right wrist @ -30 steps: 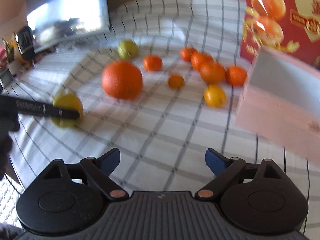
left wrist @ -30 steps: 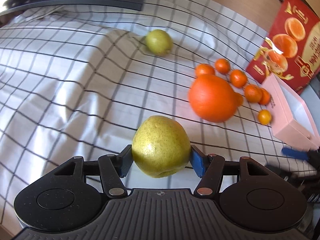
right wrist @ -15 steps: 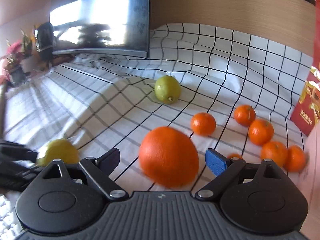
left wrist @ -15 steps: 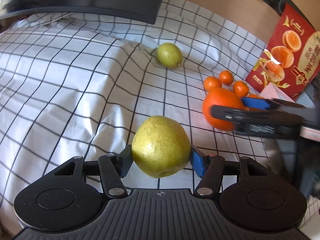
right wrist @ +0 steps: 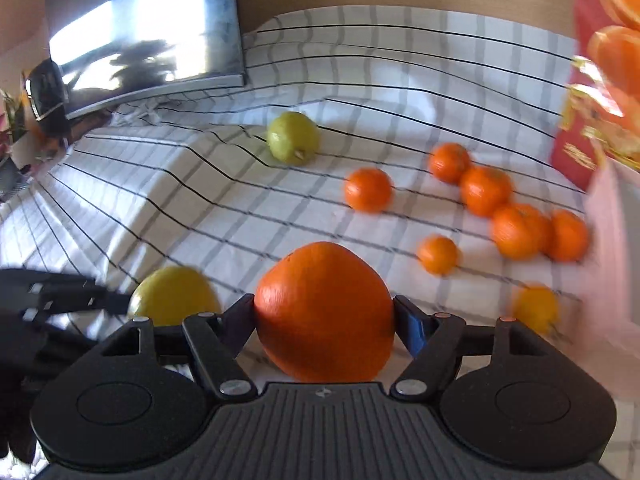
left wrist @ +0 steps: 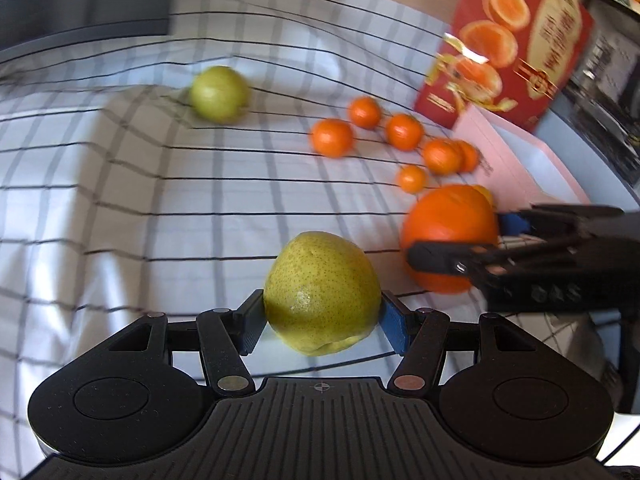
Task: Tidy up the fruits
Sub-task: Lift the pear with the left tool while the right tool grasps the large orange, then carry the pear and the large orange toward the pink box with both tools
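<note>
Your left gripper [left wrist: 322, 320] is clamped on the speckled yellow-green pear [left wrist: 322, 292], as it was a second ago. Your right gripper [right wrist: 324, 320] has just been closing; its pads now press the dimpled orange [right wrist: 324, 312], which lay free on the checked cloth [right wrist: 200, 208] before. Small mandarins [right wrist: 484, 190] lie beyond, right.

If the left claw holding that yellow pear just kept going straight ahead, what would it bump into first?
Probably only the checked cloth. The left gripper points down at bare fabric beyond its pear; the green pear lies farther off to the left, though depth is hard to judge.
</note>
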`<act>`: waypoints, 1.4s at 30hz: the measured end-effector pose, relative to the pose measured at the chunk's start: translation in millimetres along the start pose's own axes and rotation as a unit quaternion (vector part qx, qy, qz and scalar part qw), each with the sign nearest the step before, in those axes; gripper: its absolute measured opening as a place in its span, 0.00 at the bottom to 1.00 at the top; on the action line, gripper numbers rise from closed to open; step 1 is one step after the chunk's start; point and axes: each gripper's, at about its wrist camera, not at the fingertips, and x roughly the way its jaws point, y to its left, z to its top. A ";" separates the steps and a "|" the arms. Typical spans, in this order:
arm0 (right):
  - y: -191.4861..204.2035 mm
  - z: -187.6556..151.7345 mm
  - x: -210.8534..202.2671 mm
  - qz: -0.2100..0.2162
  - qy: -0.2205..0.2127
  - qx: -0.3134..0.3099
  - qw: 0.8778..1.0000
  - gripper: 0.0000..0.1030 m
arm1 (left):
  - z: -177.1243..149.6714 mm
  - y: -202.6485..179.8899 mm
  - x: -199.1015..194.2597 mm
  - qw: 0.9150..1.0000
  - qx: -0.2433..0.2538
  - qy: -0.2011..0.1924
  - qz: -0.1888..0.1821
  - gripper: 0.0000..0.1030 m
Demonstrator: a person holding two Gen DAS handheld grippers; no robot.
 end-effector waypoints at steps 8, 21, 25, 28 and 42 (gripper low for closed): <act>-46.2 -41.0 -53.6 -0.015 -0.006 0.055 0.998 0.71 | 9.3 -34.7 23.0 1.000 0.025 0.006 -0.018 0.64; -72.8 -63.6 -74.0 0.031 -0.005 0.043 0.999 0.74 | 12.1 -53.7 29.9 1.000 0.008 0.005 0.014 0.64; -70.2 -65.7 -72.7 0.054 0.005 0.022 0.998 0.75 | 10.1 -53.7 26.6 1.000 0.006 0.007 0.027 0.64; -72.2 -66.0 -71.0 0.066 0.012 0.019 0.998 0.78 | 7.0 -50.6 22.7 1.000 -0.003 0.007 0.031 0.64; -46.8 -62.0 -57.0 0.060 0.022 -0.027 0.998 0.73 | -1.1 -43.1 11.8 0.999 -0.024 0.002 0.042 0.64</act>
